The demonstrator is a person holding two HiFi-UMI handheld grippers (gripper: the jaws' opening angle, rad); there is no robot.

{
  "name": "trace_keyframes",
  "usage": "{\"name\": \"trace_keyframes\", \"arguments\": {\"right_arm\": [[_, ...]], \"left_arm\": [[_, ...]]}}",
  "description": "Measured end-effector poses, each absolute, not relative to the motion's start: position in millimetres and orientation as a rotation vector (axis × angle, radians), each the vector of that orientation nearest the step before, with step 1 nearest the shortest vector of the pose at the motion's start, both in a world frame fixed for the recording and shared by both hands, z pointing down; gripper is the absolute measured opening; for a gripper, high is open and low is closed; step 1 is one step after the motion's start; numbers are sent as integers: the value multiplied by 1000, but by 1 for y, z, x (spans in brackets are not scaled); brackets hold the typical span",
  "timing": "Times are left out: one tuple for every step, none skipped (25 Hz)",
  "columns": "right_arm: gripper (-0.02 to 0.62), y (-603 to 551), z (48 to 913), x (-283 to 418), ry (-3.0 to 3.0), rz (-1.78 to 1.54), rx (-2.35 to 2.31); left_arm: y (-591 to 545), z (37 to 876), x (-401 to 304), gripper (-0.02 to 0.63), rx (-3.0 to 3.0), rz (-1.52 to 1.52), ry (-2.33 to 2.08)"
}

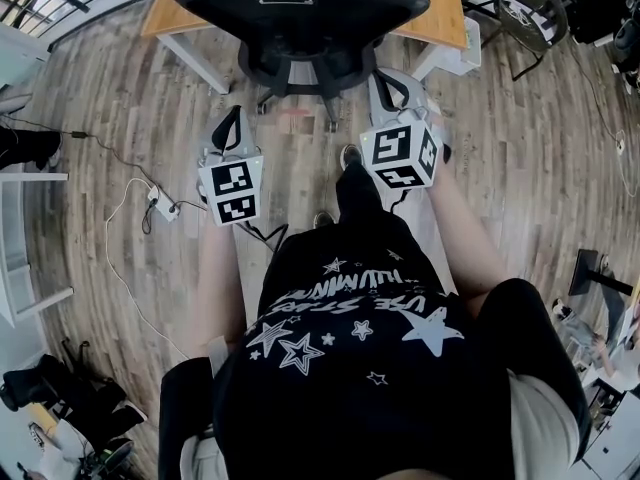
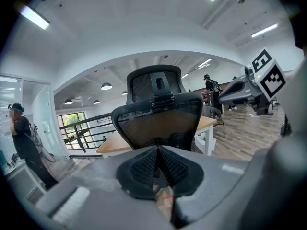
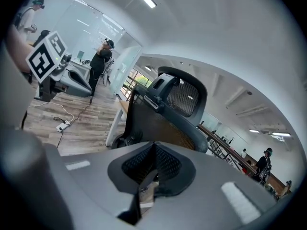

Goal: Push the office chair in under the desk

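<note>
Star-printed shirt (image 1: 360, 338) fills six o'clock; left gripper (image 1: 232, 118) and right gripper (image 1: 396, 78), jaws closed together on nothing, face the office chair (image 1: 300, 13) at twelve o'clock, desk (image 1: 440, 8) beyond.

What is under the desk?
White legs and a white bin show under the desk. The chair stands at its edge, back and wheels showing. The seat and the floor farther in are covered.

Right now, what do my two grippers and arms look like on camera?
The left gripper and right gripper are grey with black ribbed pads. Each carries a white cube with black square markers. A black cable trails below the left cube. The shirt is black with white stars.
</note>
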State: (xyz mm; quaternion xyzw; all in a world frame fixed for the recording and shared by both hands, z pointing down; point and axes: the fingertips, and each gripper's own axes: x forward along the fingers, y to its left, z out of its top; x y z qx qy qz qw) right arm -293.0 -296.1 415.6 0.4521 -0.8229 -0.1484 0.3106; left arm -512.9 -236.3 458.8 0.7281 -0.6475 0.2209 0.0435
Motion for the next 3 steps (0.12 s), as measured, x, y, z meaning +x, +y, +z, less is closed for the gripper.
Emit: {"name": "trace_keyframes", "arguments": {"right_arm": [[2, -297, 416, -293, -2173, -390, 1198], [2, -297, 415, -293, -2173, -388, 1202], [2, -298, 415, -293, -2173, -385, 1207]], "left_arm": [[-235, 460, -512, 2, 2225, 679, -1972], [-235, 462, -511, 2, 2224, 682, -1963], [-234, 463, -510, 2, 2223, 685, -1955]]}}
